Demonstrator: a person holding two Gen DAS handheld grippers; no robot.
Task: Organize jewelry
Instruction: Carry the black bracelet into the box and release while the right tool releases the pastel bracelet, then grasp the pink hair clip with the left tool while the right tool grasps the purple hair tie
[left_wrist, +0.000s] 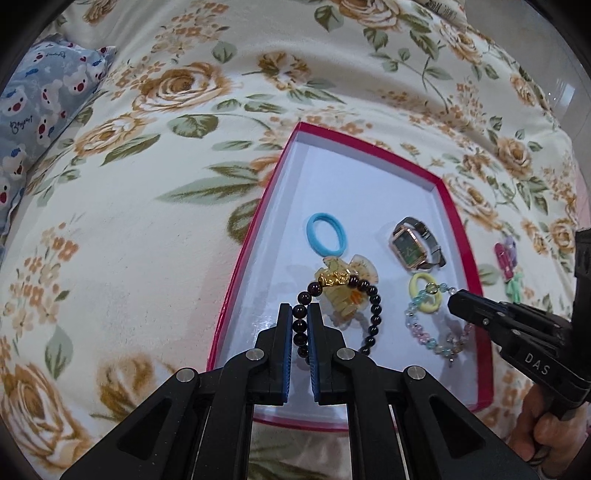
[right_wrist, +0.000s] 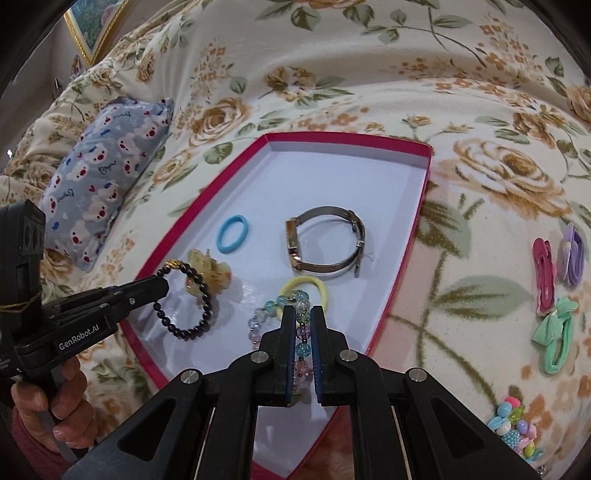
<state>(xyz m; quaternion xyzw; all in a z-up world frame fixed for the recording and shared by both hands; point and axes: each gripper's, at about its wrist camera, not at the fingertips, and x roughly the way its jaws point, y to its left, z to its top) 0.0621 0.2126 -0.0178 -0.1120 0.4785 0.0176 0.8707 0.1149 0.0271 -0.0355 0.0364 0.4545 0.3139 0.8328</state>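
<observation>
One red-rimmed tray (right_wrist: 413, 221) rests on floral blanket (right_wrist: 369, 74).

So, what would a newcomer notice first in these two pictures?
First, the red-rimmed tray on the floral blanket. The left gripper is shut on a dark bead bracelet near the tray's left edge, and the right gripper is shut on a pastel bead bracelet. A watch lies mid-tray.
</observation>
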